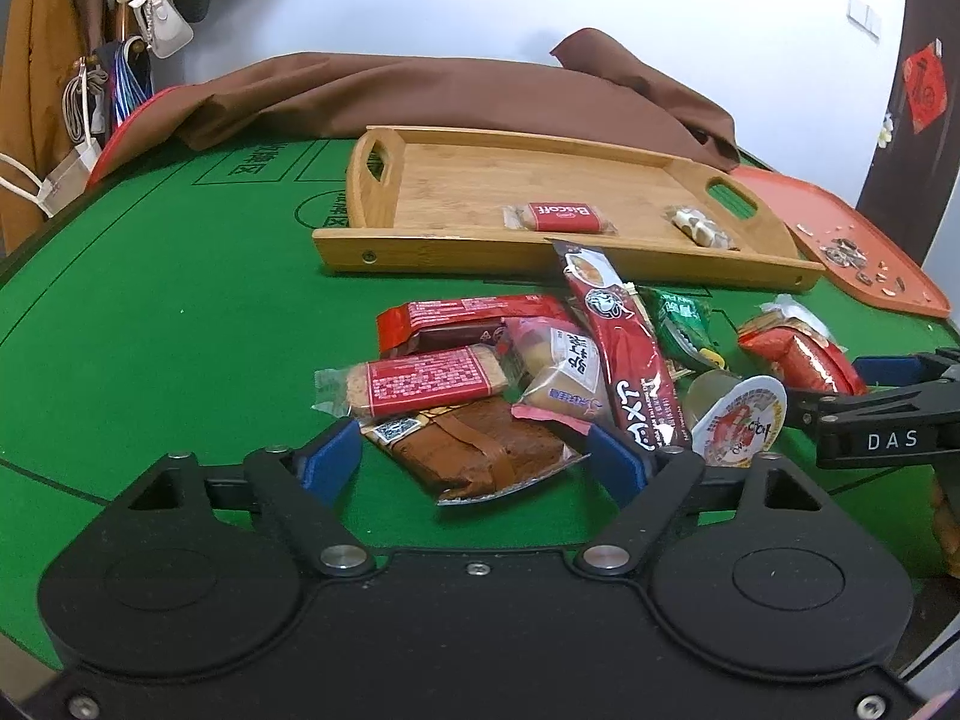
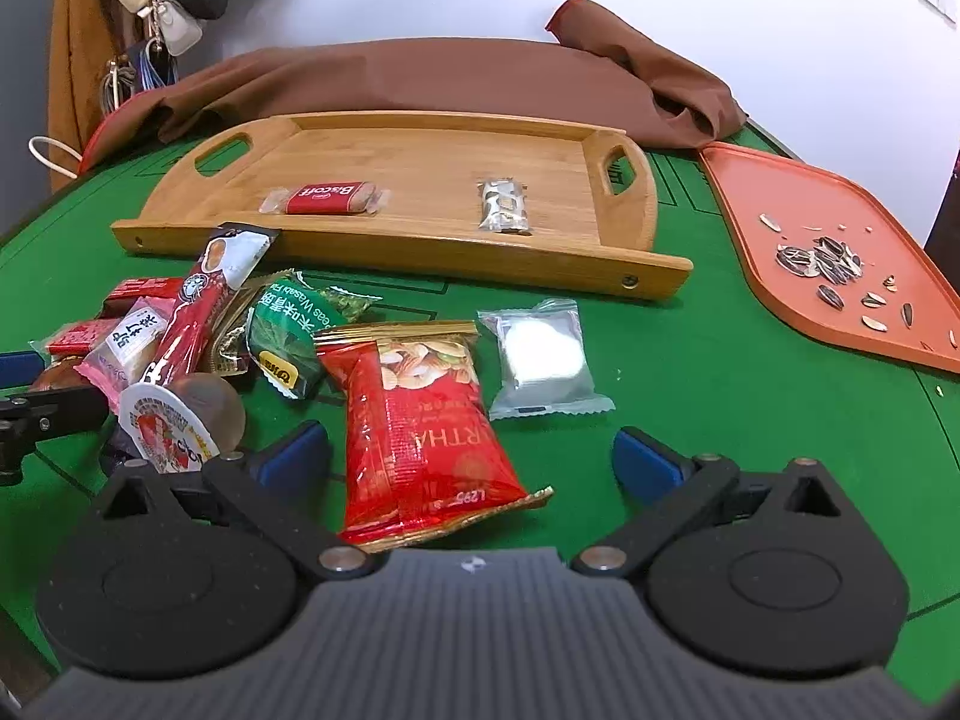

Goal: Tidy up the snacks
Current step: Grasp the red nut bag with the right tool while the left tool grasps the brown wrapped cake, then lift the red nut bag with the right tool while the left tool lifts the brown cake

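My left gripper (image 1: 474,459) has its two blue pads spread wide on either side of a brown cake packet (image 1: 474,450), low over it, though I cannot tell whether they touch it. My right gripper (image 2: 471,456) is spread just as wide, a red nut bag (image 2: 420,426) lying between its pads, and grips nothing. In front of me the loose snacks make one heap (image 1: 540,360): I count two red-labelled bars, a pink-wrapped pastry, a long red stick pack, a green pea packet and one jelly cup (image 1: 738,420) tipped on its side. One white sachet (image 2: 543,354) lies apart, just right of the nut bag. Beyond the heap, the wooden tray (image 2: 180,222) holds two things, a red biscuit (image 2: 324,198) and a silver-wrapped sweet (image 2: 504,204), well apart from each other. Everything sits on a green felt table (image 1: 150,330). An orange tray (image 2: 780,312) with scattered sunflower seeds lies to the right, a brown cloth (image 2: 420,78) is bunched behind, and bags hang by the white wall.
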Action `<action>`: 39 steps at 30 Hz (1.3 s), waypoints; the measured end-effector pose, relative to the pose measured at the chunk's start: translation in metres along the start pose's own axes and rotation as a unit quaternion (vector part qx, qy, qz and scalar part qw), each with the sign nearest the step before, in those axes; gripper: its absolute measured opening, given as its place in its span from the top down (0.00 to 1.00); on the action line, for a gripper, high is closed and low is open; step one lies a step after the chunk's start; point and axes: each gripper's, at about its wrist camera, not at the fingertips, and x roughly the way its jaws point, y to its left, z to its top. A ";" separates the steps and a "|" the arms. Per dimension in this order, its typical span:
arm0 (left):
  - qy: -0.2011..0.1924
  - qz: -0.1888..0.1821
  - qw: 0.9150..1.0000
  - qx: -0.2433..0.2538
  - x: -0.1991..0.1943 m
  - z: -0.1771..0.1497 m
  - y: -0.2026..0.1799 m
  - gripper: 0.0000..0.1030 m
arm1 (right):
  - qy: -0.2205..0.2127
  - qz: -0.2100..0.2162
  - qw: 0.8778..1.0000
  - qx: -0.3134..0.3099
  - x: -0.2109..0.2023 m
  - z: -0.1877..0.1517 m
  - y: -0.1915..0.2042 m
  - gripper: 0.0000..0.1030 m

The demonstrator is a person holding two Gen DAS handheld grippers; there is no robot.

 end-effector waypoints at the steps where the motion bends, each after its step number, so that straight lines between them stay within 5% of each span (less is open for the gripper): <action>1: -0.001 -0.001 1.000 0.002 0.001 0.000 -0.001 0.16 | 0.000 0.001 1.000 0.000 0.000 0.000 0.000 0.00; 5: -0.003 0.003 1.000 0.005 0.006 0.002 -0.005 0.16 | 0.001 0.007 1.000 -0.003 0.000 0.001 0.001 0.00; 10: -0.004 -0.009 1.000 -0.003 -0.002 0.003 -0.003 0.49 | 0.015 0.005 1.000 -0.007 -0.001 0.004 0.002 0.02; 16: -0.001 -0.016 1.000 0.006 -0.006 0.002 0.000 0.54 | 0.022 0.014 1.000 -0.012 -0.009 0.011 0.006 0.12; 26: -0.007 0.008 0.999 0.046 -0.002 -0.003 -0.014 0.46 | 0.006 -0.001 0.998 -0.067 -0.016 0.007 0.028 0.26; 34: 0.006 -0.012 1.000 0.025 -0.006 0.004 -0.005 0.58 | 0.009 -0.008 0.998 -0.054 -0.021 0.011 0.025 0.48; 39: -0.010 -0.010 1.000 0.026 -0.017 0.006 -0.004 0.61 | 0.004 -0.007 0.999 -0.047 -0.026 0.015 0.022 0.50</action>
